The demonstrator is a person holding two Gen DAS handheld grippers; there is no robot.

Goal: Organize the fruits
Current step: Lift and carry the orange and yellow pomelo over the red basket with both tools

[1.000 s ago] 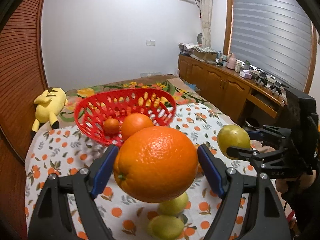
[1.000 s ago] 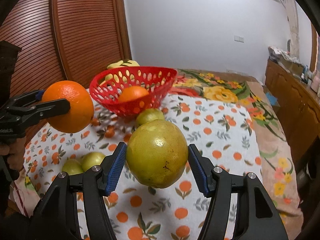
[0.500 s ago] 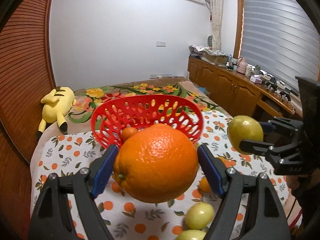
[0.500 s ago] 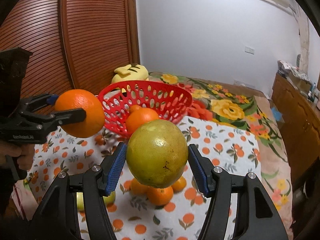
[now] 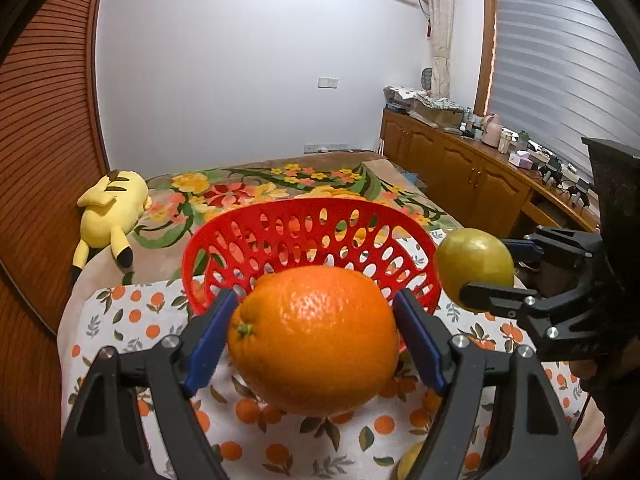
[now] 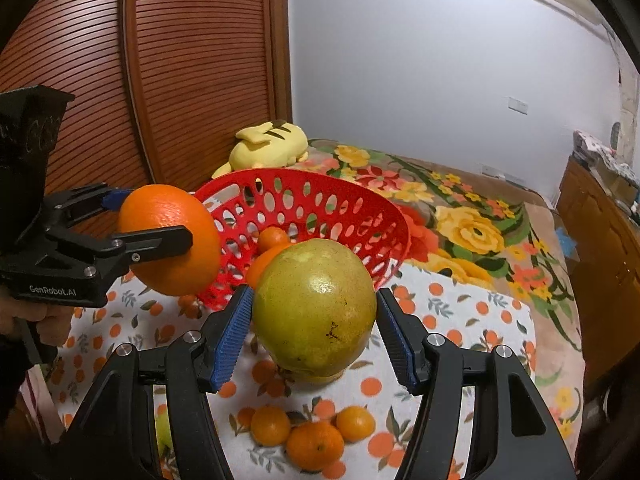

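you've carried both fruits up to the red basket (image 5: pixel 308 216): left gripper (image 5: pixel 314 336) pinching the orange (image 5: pixel 314 340), right gripper (image 6: pixel 314 320) pinching the green citrus (image 6: pixel 316 308), both near its rim, ready to drop in.

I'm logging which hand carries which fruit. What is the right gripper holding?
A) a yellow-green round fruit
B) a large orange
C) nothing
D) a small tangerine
A: in the right wrist view the right gripper has its blue pads closed on the yellow-green round fruit, while the large orange sits in the left gripper.
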